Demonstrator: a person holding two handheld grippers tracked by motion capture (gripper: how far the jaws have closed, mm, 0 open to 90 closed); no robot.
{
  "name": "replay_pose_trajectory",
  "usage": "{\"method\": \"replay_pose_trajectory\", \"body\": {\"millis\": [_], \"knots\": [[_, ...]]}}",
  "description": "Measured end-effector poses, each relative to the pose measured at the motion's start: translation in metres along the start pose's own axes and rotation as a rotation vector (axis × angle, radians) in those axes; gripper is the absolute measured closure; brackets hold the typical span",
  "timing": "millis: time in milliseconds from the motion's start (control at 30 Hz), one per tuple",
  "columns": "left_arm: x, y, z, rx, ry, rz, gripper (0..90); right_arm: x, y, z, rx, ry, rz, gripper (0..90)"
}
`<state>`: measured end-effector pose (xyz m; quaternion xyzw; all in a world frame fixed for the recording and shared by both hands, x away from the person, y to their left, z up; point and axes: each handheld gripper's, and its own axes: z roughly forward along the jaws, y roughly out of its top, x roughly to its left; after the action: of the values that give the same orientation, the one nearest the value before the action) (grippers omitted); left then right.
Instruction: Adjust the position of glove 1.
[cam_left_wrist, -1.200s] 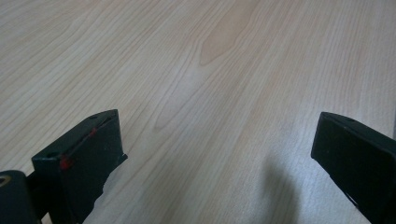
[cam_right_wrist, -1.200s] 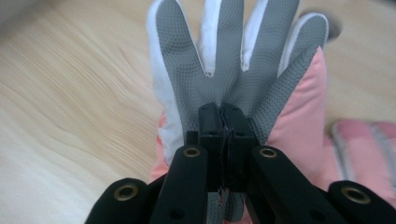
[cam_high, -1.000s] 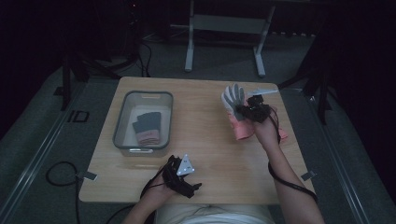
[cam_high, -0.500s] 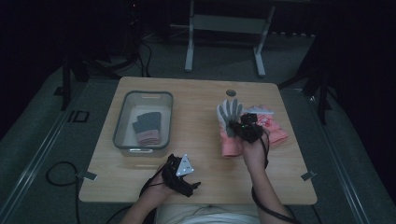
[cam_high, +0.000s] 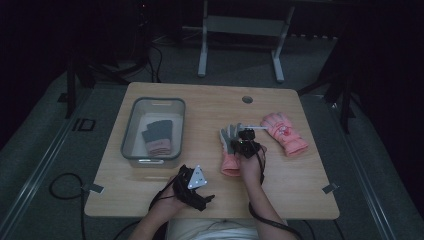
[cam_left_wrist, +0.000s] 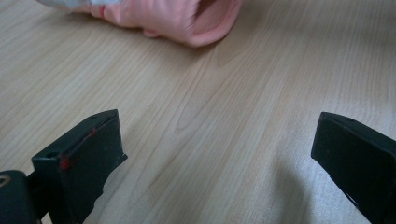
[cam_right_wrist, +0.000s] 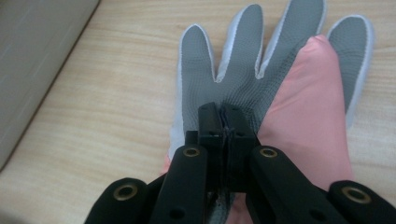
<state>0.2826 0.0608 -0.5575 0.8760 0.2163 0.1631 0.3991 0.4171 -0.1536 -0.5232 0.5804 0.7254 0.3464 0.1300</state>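
**A:** Looking down from the high view, what is on the table (cam_high: 300, 195)?

**B:** A clear plastic bin (cam_high: 131, 134) stands at the left with a folded grey and pink glove (cam_high: 158, 136) inside. A pink glove (cam_high: 285, 133) lies palm down near the right edge. Between them, at the middle, lies a second glove with a grey palm (cam_high: 229, 146), palm up, its pink cuff toward the person.

**A:** And the hands?

**B:** The right gripper (cam_high: 246, 145) sits over that grey palm glove, right at its palm. The left gripper (cam_high: 200, 192) is low at the near edge, well apart from the glove, with its grey plate on top.

**A:** What does the left gripper view give?

**B:** Its left gripper (cam_left_wrist: 219, 154) has both black jaws standing wide apart with bare wood between them, so it holds nothing. The pink cuff of the grey palm glove (cam_left_wrist: 177, 18) lies farther off at the top of the view.

**A:** And the right gripper view?

**B:** The right gripper (cam_right_wrist: 226, 122) has its jaws pressed tight together, pinching a fold of the grey palm glove (cam_right_wrist: 243, 70) at the base of the glove's fingers. A pink part of the glove lies folded over at the right. The wall of the bin (cam_right_wrist: 37, 56) shows at the upper left, near the glove but apart from it.
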Motion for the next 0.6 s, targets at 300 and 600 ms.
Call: {"method": "replay_pose_trajectory", "body": {"millis": [300, 600], "knots": [[0.000, -0.001, 0.002, 0.010, 0.002, 0.008, 1.9, 0.001, 0.002, 0.008, 0.012, -0.005, -0.004, 81.9], [-0.001, -0.002, 0.002, 0.011, -0.005, 0.013, 1.9, -0.017, 0.025, -0.048, -0.151, 0.022, -0.140, 70.5]]}}
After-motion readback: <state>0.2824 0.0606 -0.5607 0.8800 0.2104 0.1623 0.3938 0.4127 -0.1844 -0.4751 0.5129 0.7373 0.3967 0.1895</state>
